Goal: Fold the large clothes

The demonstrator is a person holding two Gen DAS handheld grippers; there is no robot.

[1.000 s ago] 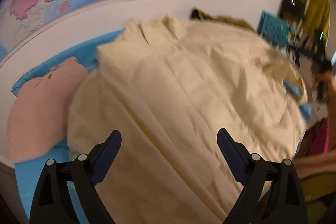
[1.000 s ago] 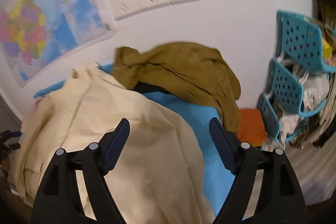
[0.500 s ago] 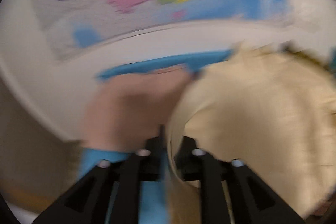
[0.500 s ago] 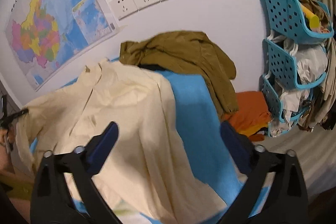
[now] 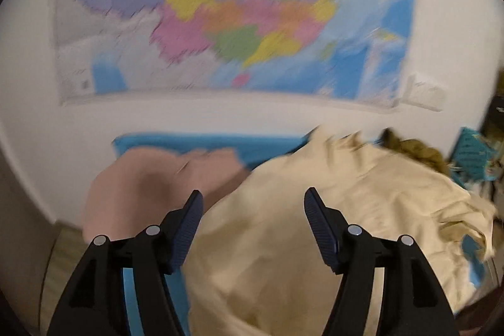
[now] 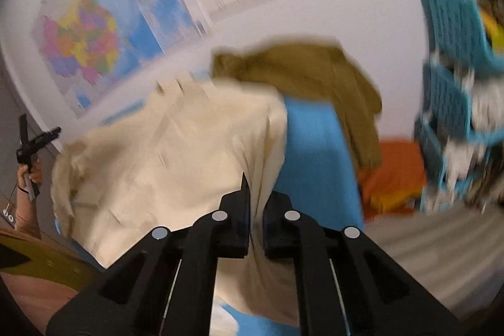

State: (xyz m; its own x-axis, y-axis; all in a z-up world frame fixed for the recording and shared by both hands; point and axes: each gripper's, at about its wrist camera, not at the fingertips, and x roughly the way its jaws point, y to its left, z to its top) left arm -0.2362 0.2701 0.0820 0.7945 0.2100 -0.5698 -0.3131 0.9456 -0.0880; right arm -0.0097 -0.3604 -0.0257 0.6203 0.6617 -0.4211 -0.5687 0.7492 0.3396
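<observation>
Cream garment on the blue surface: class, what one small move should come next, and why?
Probably carry the right gripper up and across, toward the other side, to start a fold. It is shut on the right edge of the cream garment, which lies spread over the blue surface. The left gripper hangs open above the cloth, holding nothing, so the right one must lead.

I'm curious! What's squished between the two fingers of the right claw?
The cream shirt: a fold of it runs between the right claw fingers, seen in the right wrist view.
</observation>
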